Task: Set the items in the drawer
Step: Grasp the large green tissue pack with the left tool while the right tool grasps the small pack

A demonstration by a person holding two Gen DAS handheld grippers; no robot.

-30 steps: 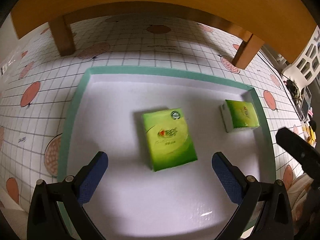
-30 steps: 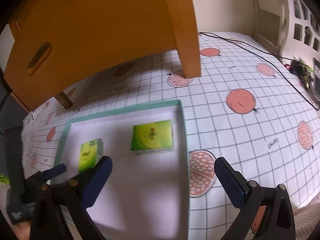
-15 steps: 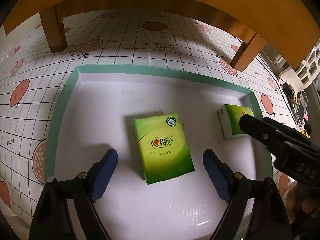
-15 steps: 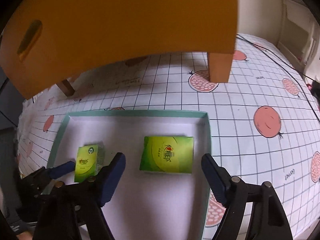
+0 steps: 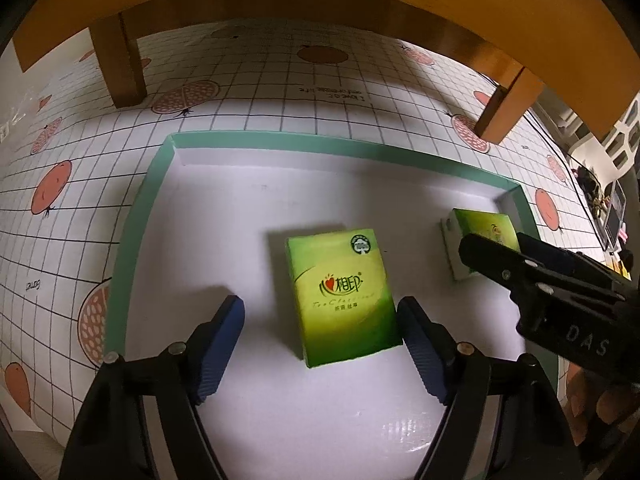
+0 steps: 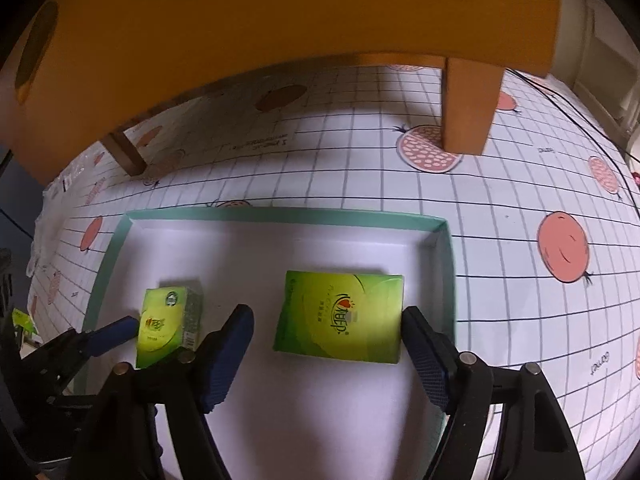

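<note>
Both grippers have come closer to the green packs since a sec ago, & their jaws have pulled in.

Left gripper (image 5: 320, 318): jaws are closing, still spread. Its blue pads (image 5: 218, 350) sit on both sides of the near end of the left tissue pack (image 5: 342, 294). Right pad looks just beside the pack edge, left pad is apart from it. Can't tell if any pad touches yet.

Right gripper (image 6: 328, 326): jaws closing too, still spread. The right tissue pack (image 6: 340, 318) lies flat between its fingers. Right pad is just beside the pack's right edge, left pad is apart.

Both packs lie flat in the white tray (image 6: 256, 214) w/ a teal rim, near its middle & right side. Tray sits on the bench (image 6: 500, 280), which has a white grid cloth w/ pink fruit pics.

Far side: an orange wooden stand (image 6: 280, 16) on legs, w/ a slot hole on its left part. Black cable (image 6: 576, 120) runs on the bench far right.
</note>
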